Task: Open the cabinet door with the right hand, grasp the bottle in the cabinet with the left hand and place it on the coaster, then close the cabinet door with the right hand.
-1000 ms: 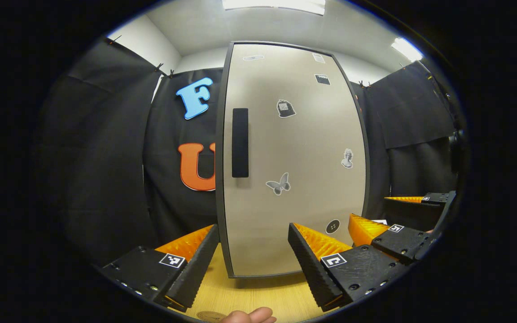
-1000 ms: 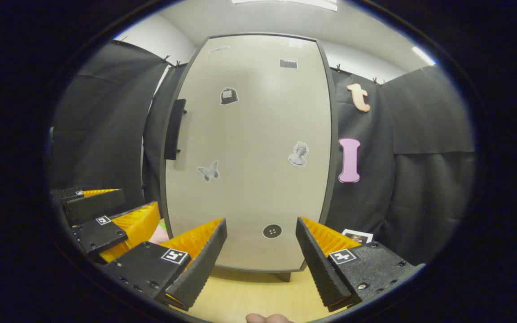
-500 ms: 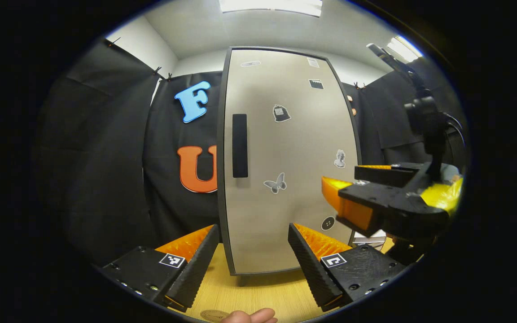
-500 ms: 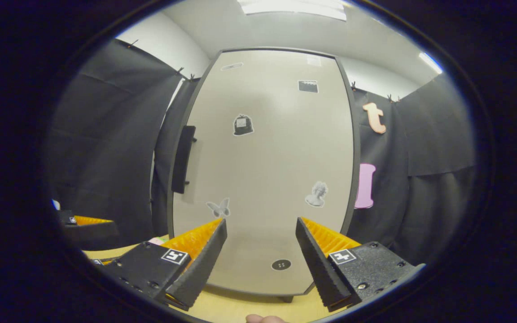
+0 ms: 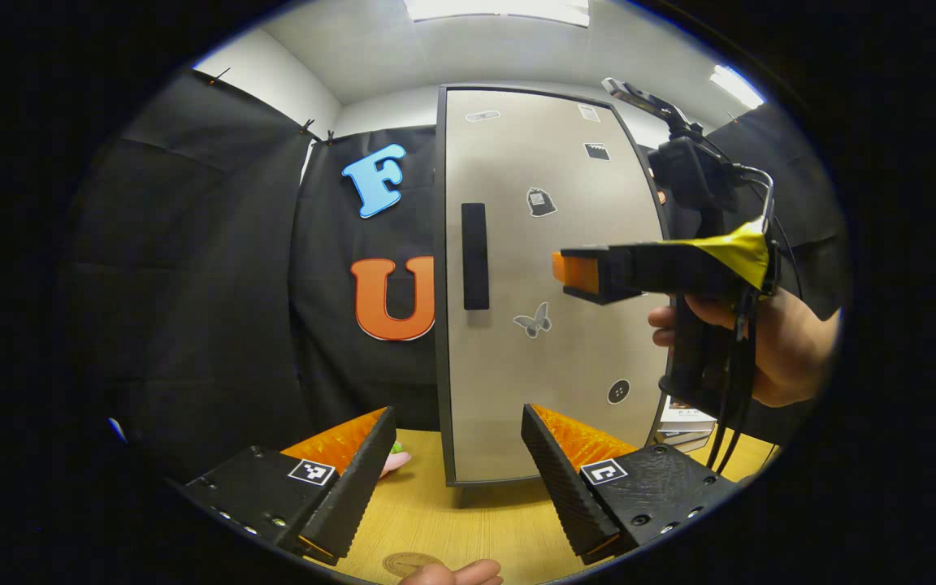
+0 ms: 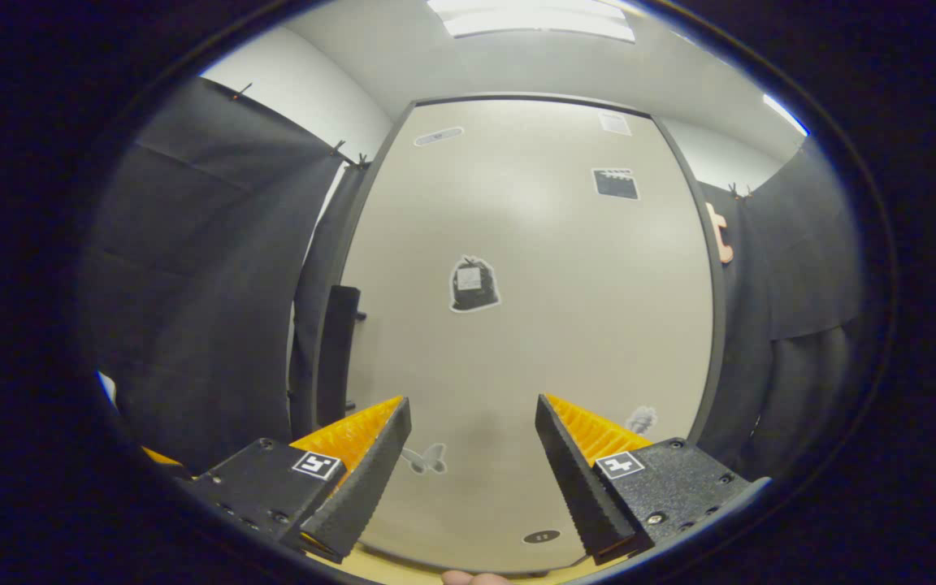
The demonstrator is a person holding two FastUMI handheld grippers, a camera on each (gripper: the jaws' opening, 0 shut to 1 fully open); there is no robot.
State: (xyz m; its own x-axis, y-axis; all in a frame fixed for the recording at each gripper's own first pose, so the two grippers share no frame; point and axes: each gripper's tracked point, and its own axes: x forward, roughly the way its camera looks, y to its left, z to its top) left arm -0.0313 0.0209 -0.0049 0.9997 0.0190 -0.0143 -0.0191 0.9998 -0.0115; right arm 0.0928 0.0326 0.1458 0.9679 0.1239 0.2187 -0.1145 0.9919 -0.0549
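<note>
The beige cabinet door (image 5: 549,325) stands closed in its dark frame and hides the inside. Its black vertical handle (image 5: 475,256) runs along the door's left edge. A hand holds my right gripper (image 5: 569,274) in front of the door at handle height, a little right of the handle. In the right gripper view the door (image 6: 533,325) is close ahead, with the handle (image 6: 336,353) to the left of my open right gripper (image 6: 472,422). My left gripper (image 5: 458,431) is open and low over the table, before the cabinet's foot. A round brown coaster (image 5: 407,562) lies just beneath it.
The cabinet stands on a wooden table (image 5: 484,520). A small pink and green object (image 5: 392,460) lies left of the cabinet's foot. A stack of books (image 5: 686,422) sits at its right. Black cloth walls close in on both sides.
My right gripper has risen from table level to handle height and come closer to the door. My left gripper has shifted slightly, so the cabinet sits further right in its view.
</note>
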